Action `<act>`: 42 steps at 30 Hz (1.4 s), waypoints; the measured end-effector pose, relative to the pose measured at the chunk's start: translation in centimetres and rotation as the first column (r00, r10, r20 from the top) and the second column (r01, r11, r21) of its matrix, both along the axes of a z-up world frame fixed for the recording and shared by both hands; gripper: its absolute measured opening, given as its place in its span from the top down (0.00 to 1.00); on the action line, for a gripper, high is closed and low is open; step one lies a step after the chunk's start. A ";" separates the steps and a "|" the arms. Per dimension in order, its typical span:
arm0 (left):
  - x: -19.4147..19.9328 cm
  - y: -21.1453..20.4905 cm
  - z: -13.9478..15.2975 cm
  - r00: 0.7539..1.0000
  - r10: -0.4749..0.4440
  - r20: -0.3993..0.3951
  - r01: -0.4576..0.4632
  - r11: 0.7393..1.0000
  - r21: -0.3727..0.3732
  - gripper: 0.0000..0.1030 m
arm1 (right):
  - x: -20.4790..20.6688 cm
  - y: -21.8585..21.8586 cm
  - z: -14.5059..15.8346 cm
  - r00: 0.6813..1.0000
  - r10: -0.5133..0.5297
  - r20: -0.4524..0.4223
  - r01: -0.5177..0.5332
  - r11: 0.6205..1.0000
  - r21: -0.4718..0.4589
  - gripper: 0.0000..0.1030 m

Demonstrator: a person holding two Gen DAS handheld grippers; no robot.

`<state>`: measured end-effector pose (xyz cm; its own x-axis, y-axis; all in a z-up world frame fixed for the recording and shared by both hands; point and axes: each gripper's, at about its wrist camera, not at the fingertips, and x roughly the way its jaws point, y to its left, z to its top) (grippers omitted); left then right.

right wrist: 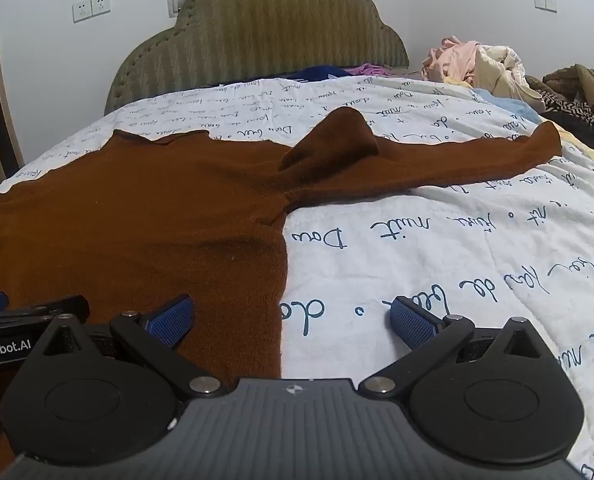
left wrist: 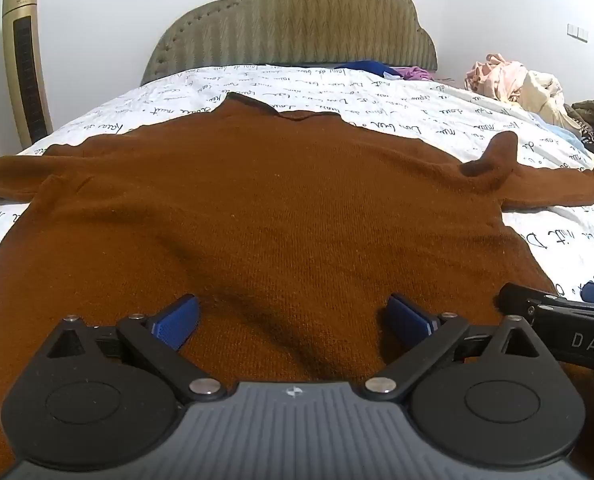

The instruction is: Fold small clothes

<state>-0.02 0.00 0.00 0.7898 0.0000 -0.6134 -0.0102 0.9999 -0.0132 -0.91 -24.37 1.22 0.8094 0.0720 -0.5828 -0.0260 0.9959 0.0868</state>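
- Sweater (left wrist: 265,208), rust-brown knit, lies spread flat on a bed's white quilt (right wrist: 437,248) printed with dark handwriting; its collar points away toward the padded headboard (left wrist: 293,20), and its hem is nearest the two grippers.
- Long axis of the body runs from the grippers straight ahead to the headboard; the two sleeves stretch out crosswise, one to each side.
- Left gripper (left wrist: 293,322) hovers over the middle of the hem, jaws spread wide, brown knit below and nothing between the blue pads.
- Right gripper (right wrist: 293,322) sits just beside it, jaws equally wide and empty, straddling the sweater's right side edge: one pad over knit, the other over bare quilt.
- Right sleeve (right wrist: 437,160) lies well ahead and to the right of that gripper, so the right hand is the nearer one to it; a peak of fabric stands up near the shoulder.
- Count: one sweater, two sleeves, two grippers.
- Beyond the far right edge sits a pile of other clothes (right wrist: 477,64); how many garments cannot be told.
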 end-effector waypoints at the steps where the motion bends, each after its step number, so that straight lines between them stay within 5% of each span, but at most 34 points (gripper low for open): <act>1: 0.0 0.0 0.0 1.000 0.000 0.000 0.000 1.000 -0.001 0.02 | 0.0 0.0 0.0 1.000 0.000 0.003 0.000 1.000 0.003 0.00; 42: 0.0 0.0 0.0 1.000 0.000 -0.004 0.000 1.000 -0.006 0.00 | 0.1 -0.2 -0.3 1.000 0.001 -0.011 -0.001 1.000 0.017 0.00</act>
